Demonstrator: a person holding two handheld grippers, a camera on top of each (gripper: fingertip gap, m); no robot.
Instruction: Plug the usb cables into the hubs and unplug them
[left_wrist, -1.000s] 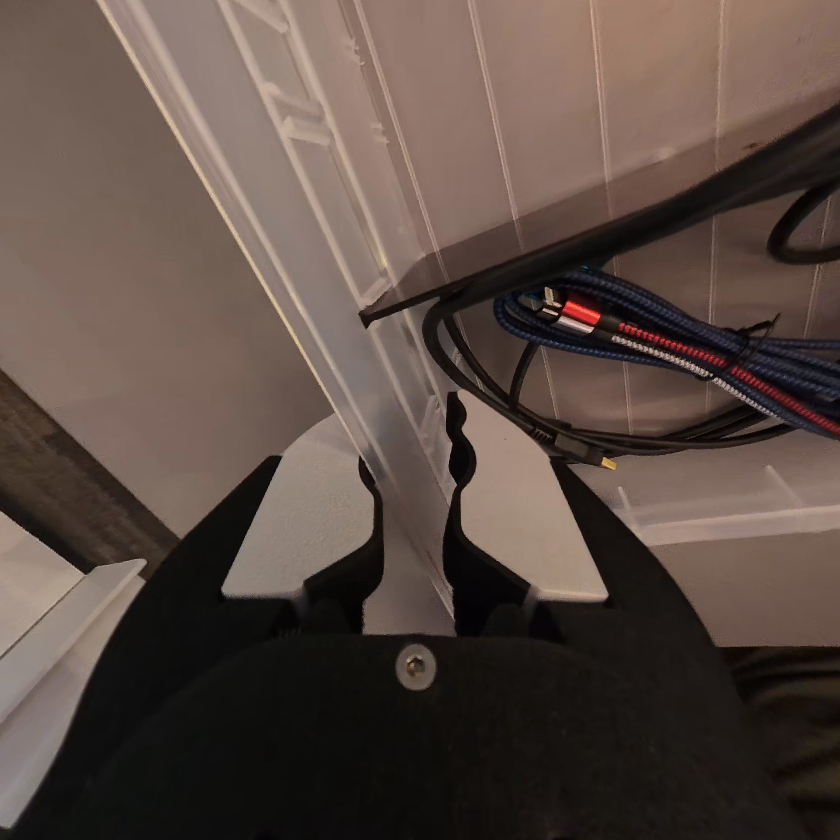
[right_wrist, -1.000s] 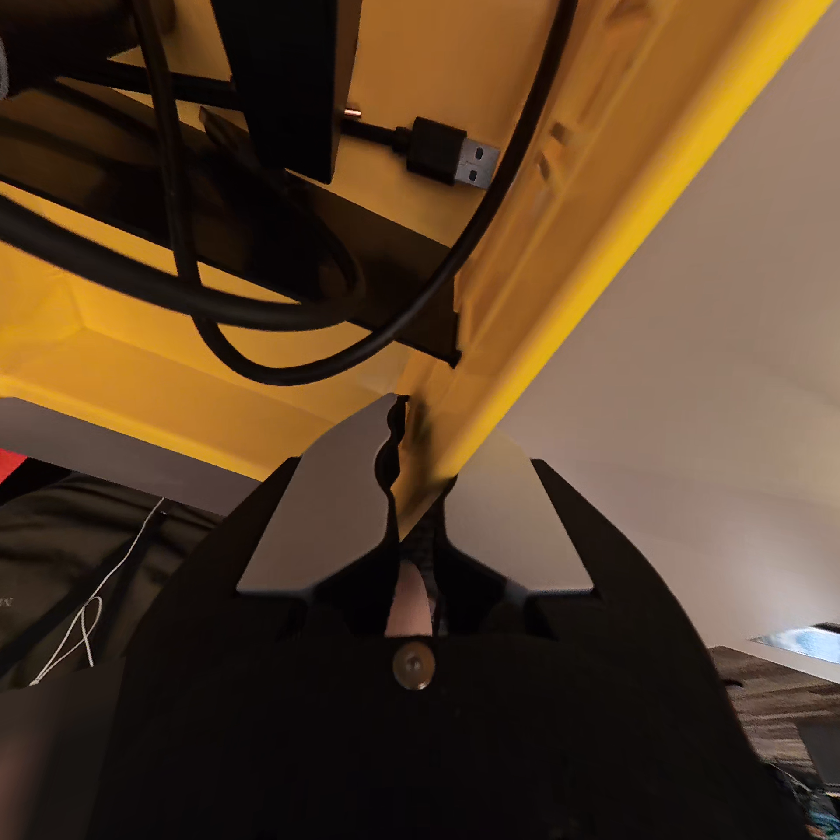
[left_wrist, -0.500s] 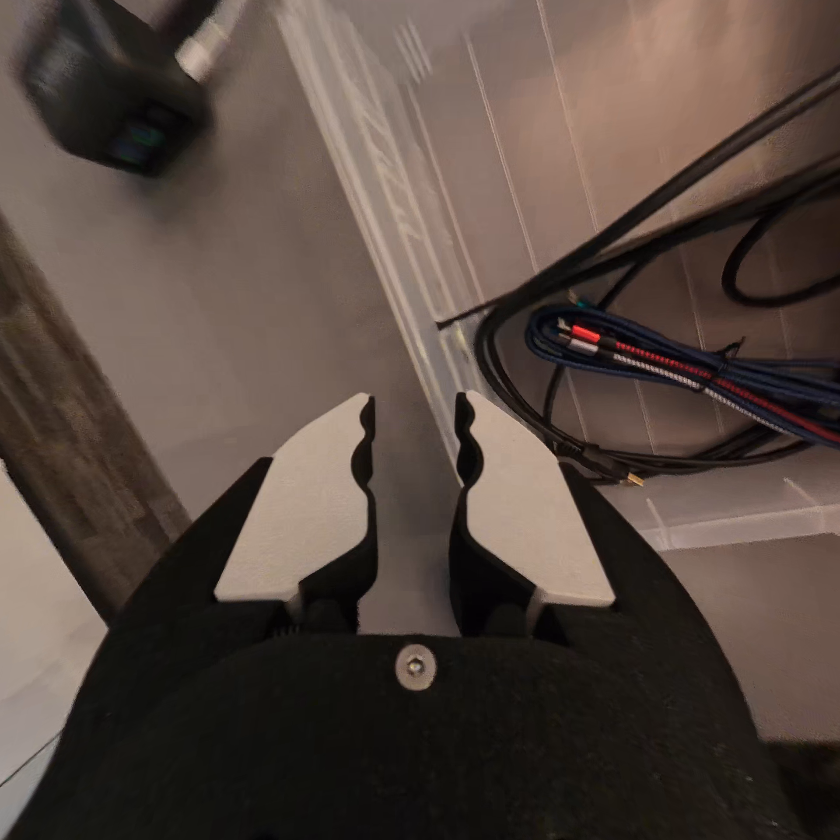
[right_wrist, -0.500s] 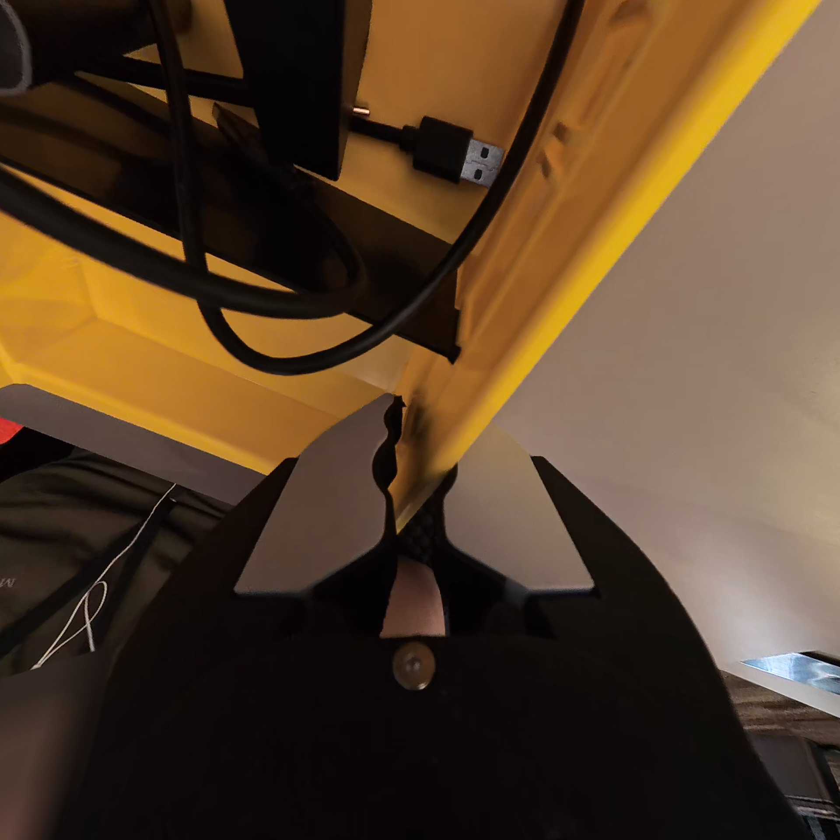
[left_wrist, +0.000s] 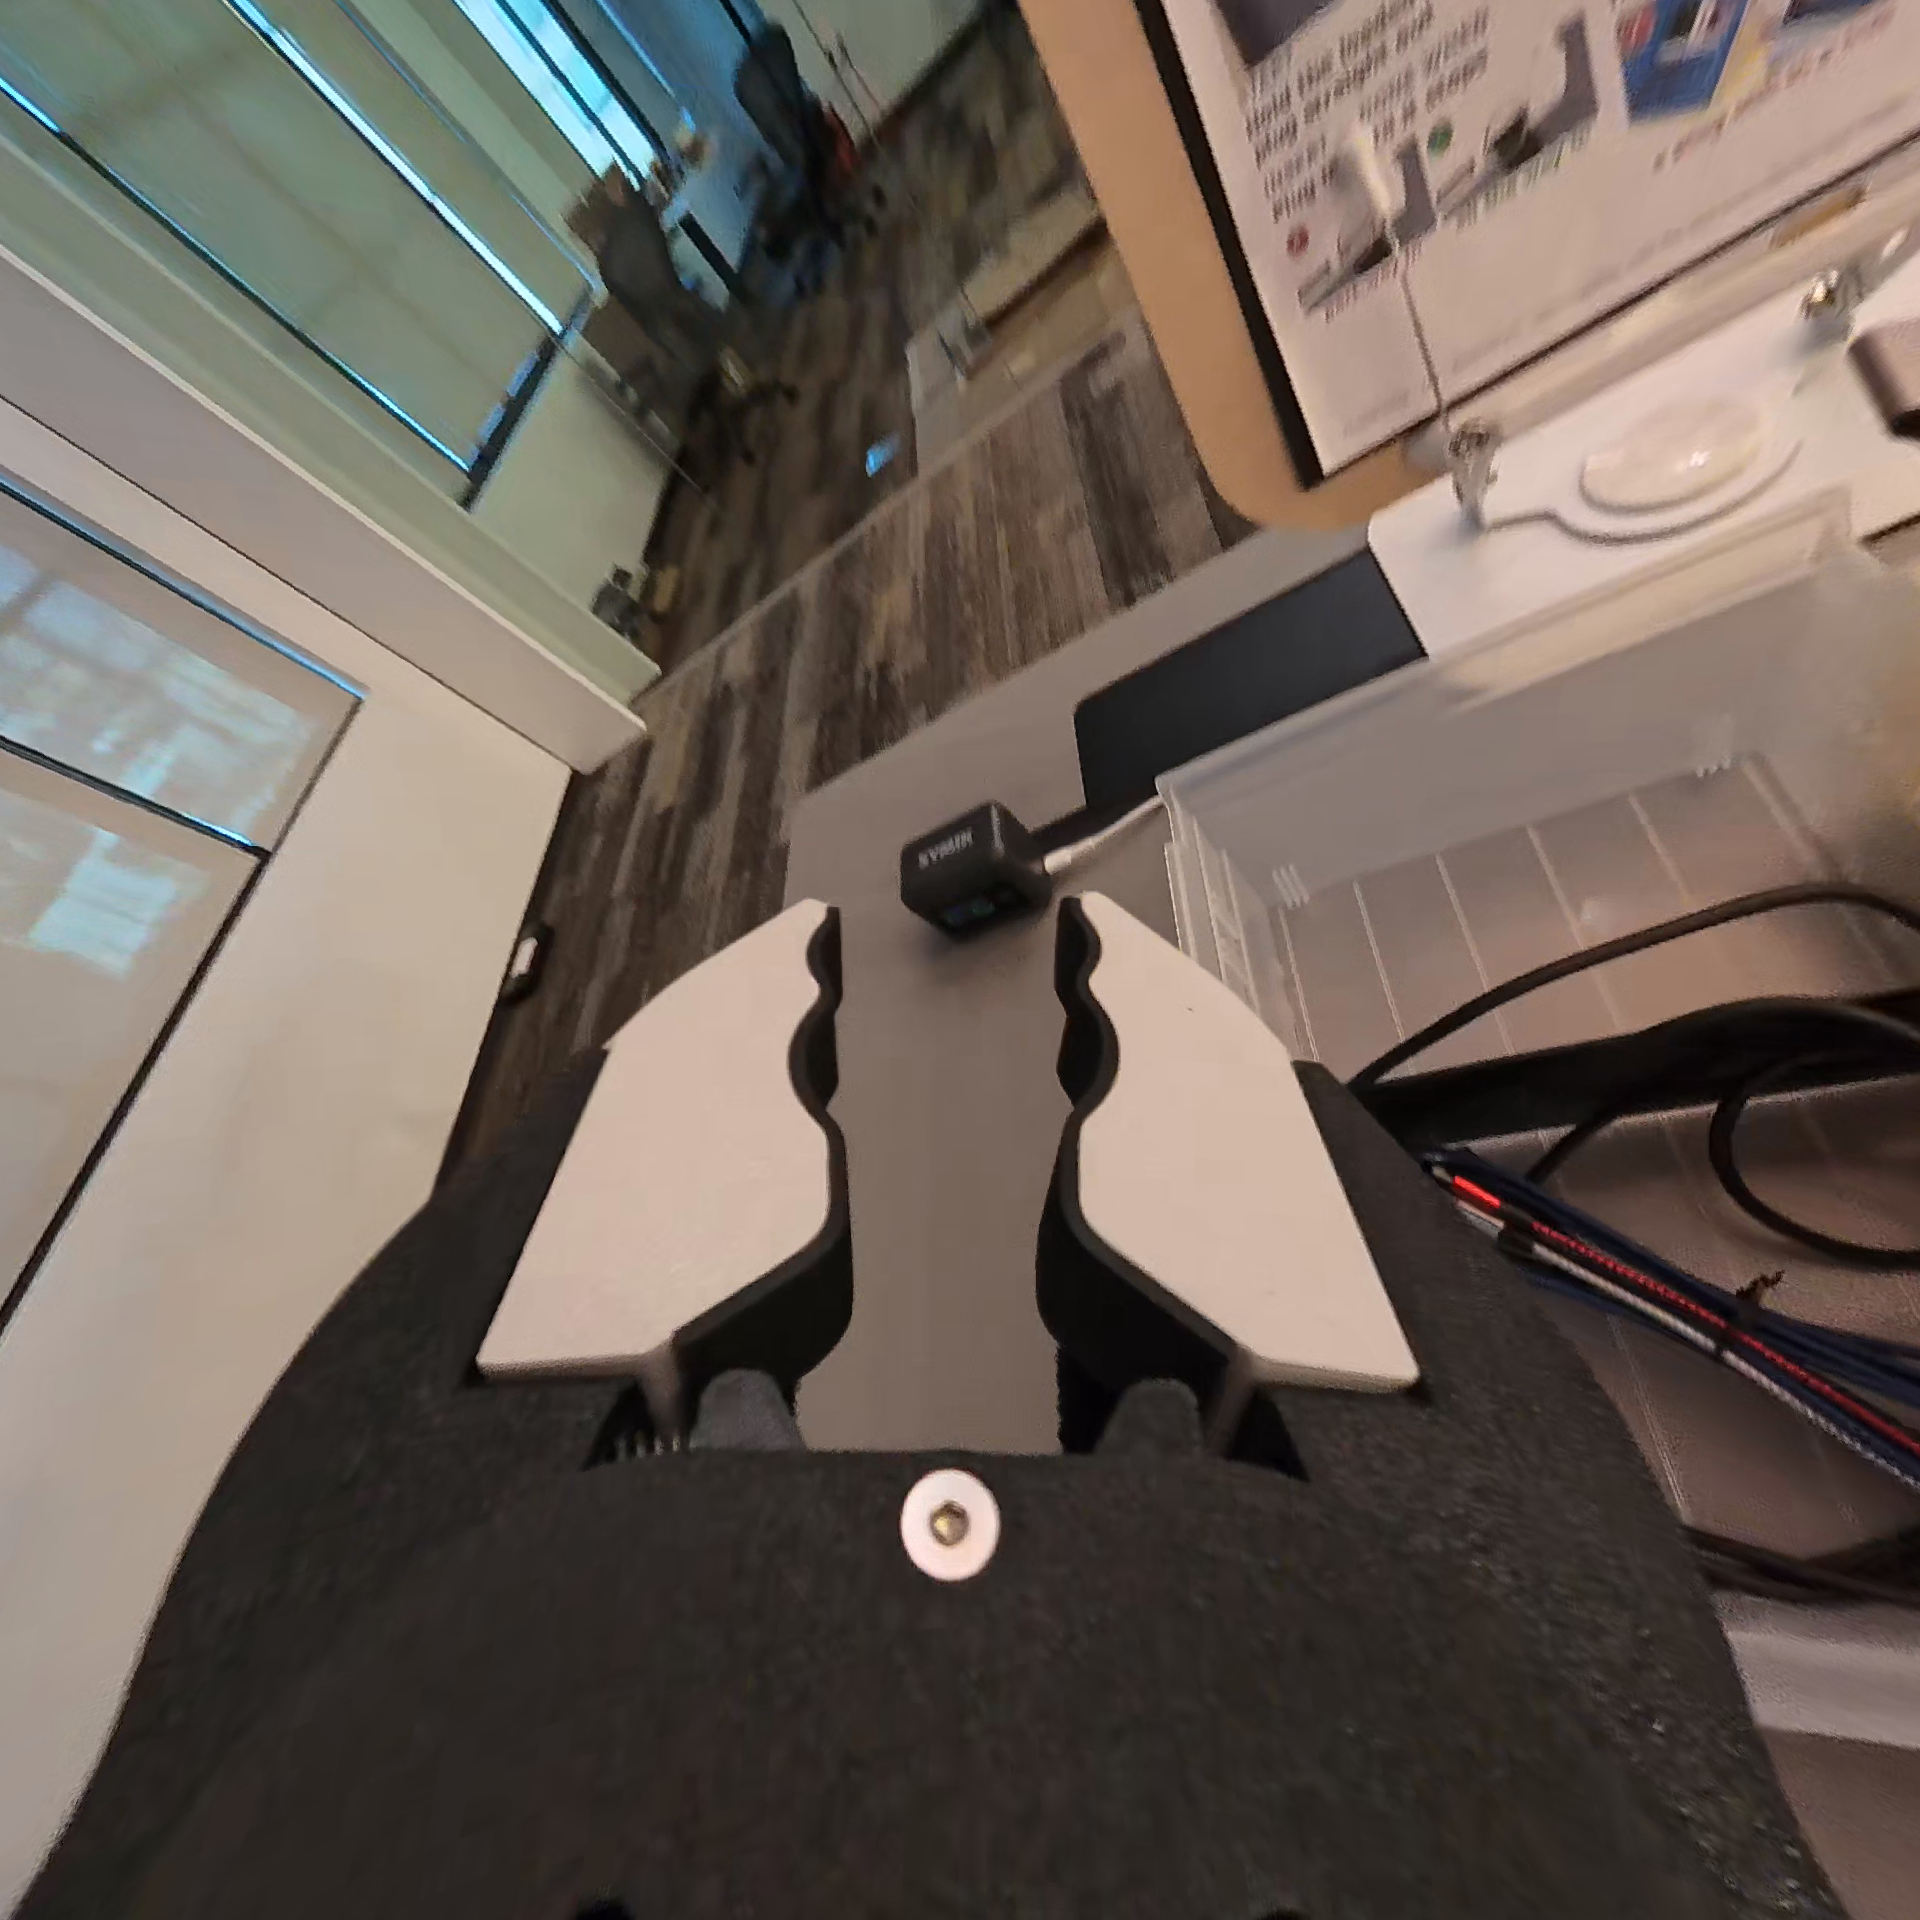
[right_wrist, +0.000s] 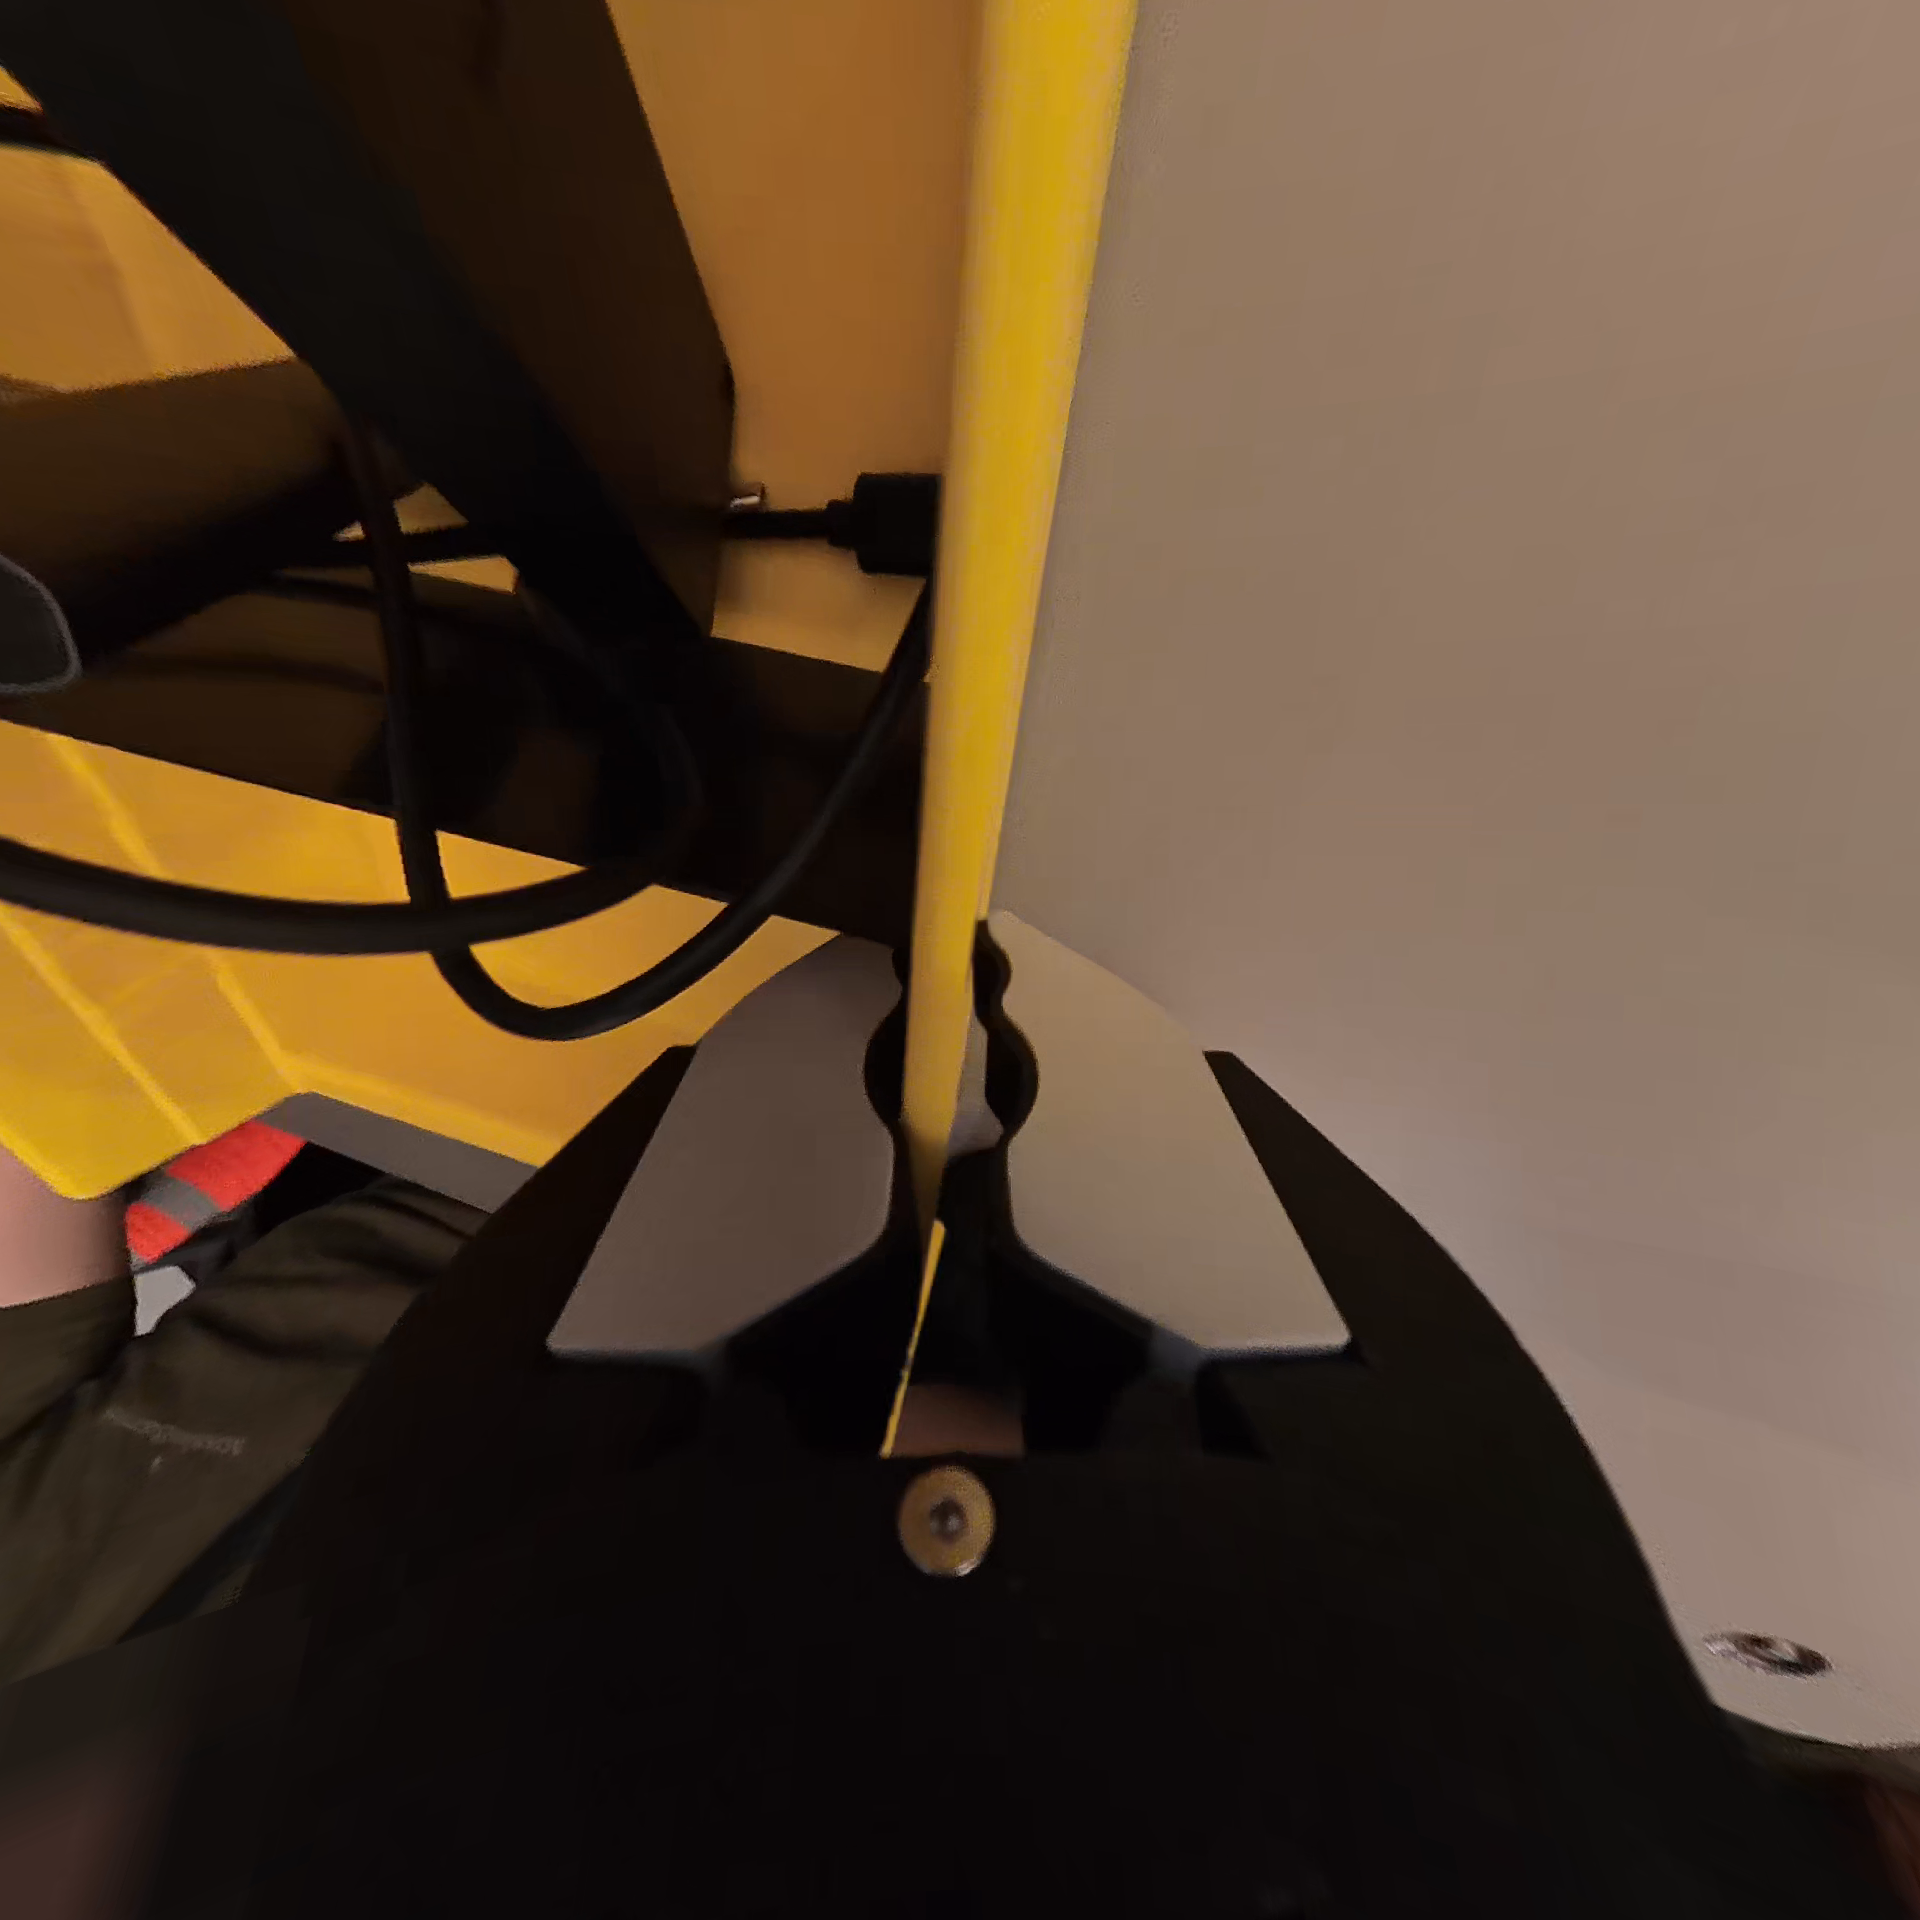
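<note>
— Several USB cables (left_wrist: 1704, 1320) lie in the clear bin (left_wrist: 1558, 831): a braided bundle, blue with red and white strands, plus loose black loops. Right of the left gripper (left_wrist: 940, 930).

— Hub?

— One small dark cube-shaped hub (left_wrist: 966, 871) on the grey table (left_wrist: 935, 1195), silver lead running off toward the bin. Sits just beyond the left fingertips, untouched.

— Left tongs?

— Spread wide, nothing between them, only table showing in the gap.

— Other side?

— Black cables (right_wrist: 540, 935) looped inside a yellow bin (right_wrist: 187, 1018). One black USB plug (right_wrist: 894, 520) lies against the bin's side wall, metal tip hidden behind it. Dark bar-shaped pieces cross the bin; too dim to name.

— Right tongs?

— Right gripper (right_wrist: 948, 961) pinched narrow on the yellow bin's wall, one finger inside, one outside. Pale table (right_wrist: 1455, 727) beyond; a person's dark garment (right_wrist: 177, 1455) at lower left.
</note>
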